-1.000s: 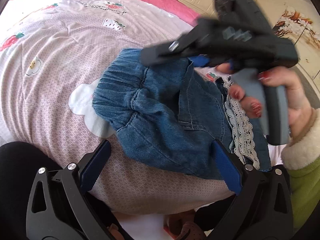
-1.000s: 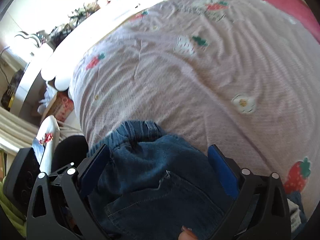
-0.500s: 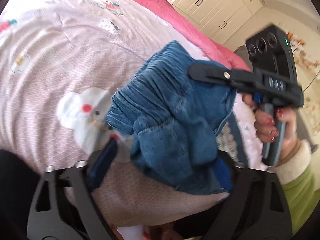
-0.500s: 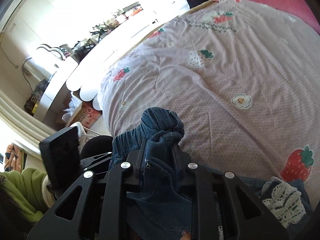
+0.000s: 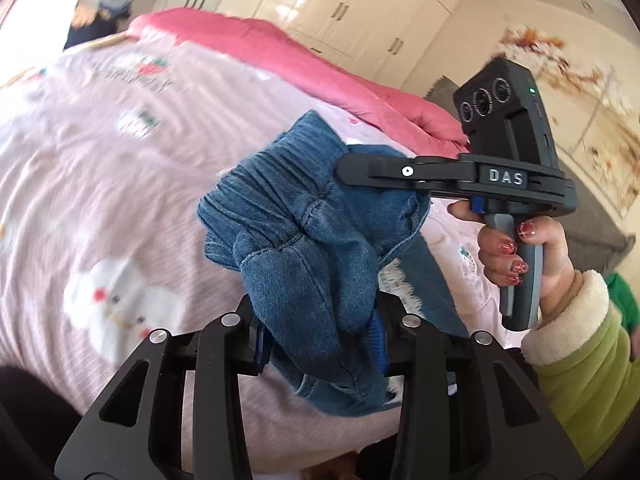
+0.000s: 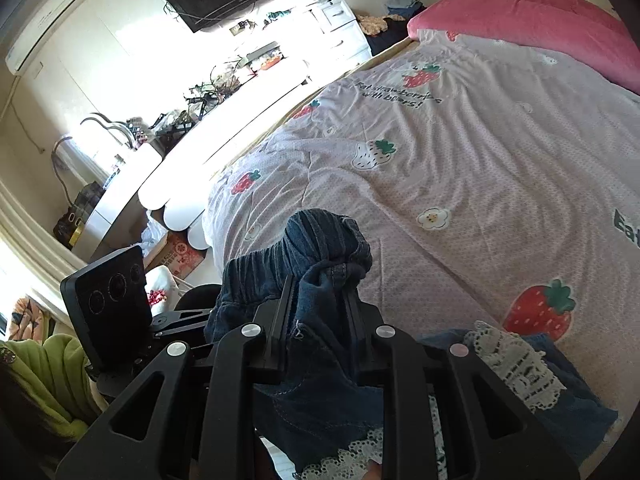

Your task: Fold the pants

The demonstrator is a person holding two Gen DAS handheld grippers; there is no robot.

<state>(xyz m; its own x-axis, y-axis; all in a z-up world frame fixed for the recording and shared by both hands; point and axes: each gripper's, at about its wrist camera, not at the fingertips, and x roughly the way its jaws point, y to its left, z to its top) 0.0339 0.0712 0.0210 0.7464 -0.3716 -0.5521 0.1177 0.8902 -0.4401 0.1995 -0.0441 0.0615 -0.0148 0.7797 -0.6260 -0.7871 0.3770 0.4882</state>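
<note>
The blue denim pants [image 5: 304, 240] with white lace trim [image 6: 516, 364] hang bunched above the pink bed. My left gripper [image 5: 320, 340] is shut on a fold of the denim near the waistband. My right gripper [image 6: 320, 304] is shut on another part of the waistband [image 6: 320, 240]. In the left wrist view the right gripper [image 5: 360, 172] comes in from the right and clamps the top of the bunch. The pant legs trail down to the bed at the lower right [image 6: 560, 400].
The pink bedspread [image 6: 460, 168] with strawberry prints spreads out ahead. A pink quilt [image 6: 520, 32] lies at the bed's far end. A white desk [image 6: 208, 148] with clutter runs along the left side. White wardrobes [image 5: 340, 12] stand behind the bed.
Both grippers have closed on the pants and lifted the waistband up off the bed. The denim now hangs bunched between them.
</note>
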